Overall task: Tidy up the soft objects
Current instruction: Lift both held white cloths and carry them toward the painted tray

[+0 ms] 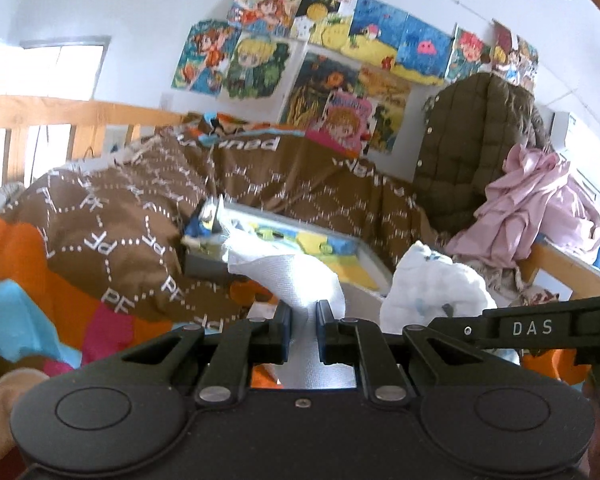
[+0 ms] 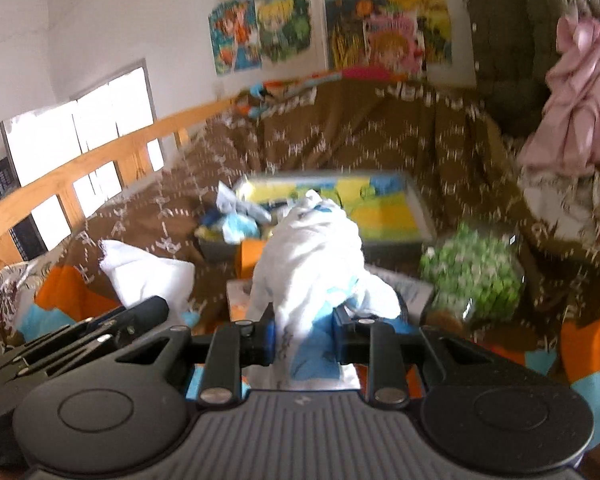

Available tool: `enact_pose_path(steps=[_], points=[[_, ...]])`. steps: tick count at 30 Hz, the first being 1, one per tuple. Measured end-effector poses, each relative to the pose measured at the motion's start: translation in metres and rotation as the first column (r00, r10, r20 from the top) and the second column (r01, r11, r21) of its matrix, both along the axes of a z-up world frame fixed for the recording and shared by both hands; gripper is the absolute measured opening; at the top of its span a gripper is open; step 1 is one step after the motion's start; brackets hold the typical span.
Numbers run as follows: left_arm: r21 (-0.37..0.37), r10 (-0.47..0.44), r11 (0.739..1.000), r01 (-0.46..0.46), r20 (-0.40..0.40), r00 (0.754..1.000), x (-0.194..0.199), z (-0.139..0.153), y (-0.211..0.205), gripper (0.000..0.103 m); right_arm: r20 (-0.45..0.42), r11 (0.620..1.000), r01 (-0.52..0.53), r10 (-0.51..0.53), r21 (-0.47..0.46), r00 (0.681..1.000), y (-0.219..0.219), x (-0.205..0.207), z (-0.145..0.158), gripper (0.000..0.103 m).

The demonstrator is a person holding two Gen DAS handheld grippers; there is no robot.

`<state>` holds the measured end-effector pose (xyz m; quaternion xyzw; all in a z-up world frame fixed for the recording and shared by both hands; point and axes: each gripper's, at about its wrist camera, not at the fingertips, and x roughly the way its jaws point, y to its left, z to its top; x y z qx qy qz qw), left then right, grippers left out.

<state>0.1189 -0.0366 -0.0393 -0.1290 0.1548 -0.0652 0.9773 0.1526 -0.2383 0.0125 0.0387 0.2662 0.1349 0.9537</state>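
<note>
Right wrist view: right gripper pinches a white-and-blue cloth stretching away toward the far grey tray, while left gripper clamps white fabric.

We look forward from each wrist, low over a bed, facing the poster wall. Both views share the brown quilt, the shallow tray and the pink garment. The right wrist view sits slightly higher and is blurred.
</note>
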Motion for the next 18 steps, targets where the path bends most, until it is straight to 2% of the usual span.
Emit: enact_pose_path(steps=[5,9,15,18], points=[[-0.003,0.014,1.0,-0.014,0.039,0.999,-0.006,0.013,0.0,0.013,0.115,1.0,0.003,-0.003,0.002,0.993,0.008,-0.013,0.016,0.029],[0.0,0.057,0.998,-0.058,0.107,0.993,-0.015,0.035,0.003,0.013,0.207,1.0,0.003,-0.006,0.015,0.978,0.01,-0.024,0.033,0.029],[-0.002,0.084,0.996,-0.086,0.203,0.976,-0.023,0.075,0.004,0.013,0.234,0.998,-0.008,-0.008,0.069,0.972,0.011,-0.024,0.071,0.029],[-0.004,0.075,0.997,-0.076,0.227,0.971,-0.021,0.098,0.0,0.013,0.276,0.998,-0.023,0.008,0.052,0.961,0.015,-0.022,0.091,0.029]])
